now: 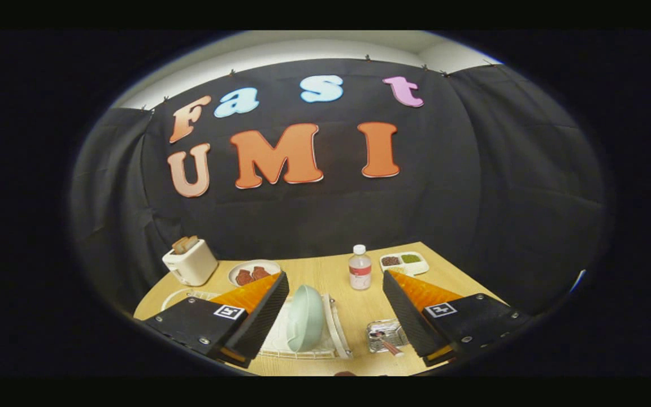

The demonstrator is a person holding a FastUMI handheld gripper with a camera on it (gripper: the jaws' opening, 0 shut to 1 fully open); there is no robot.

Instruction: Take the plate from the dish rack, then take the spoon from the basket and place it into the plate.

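Hand-held gripper [330,308] is wide open, holding nothing. Plate [305,316] stands on edge in the rack [338,333], between the fingers. Looks rigid, glazed, probably slippery and chippable, so I'd pinch the top rim. Spoon [389,343] sits in the basket [385,334] beside it.

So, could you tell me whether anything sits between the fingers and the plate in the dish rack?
Nothing visible does. The pale green plate stands on edge in the white dish rack, between the open fingers of the gripper and just ahead of them. The water bottle and toaster stand farther back on the table.
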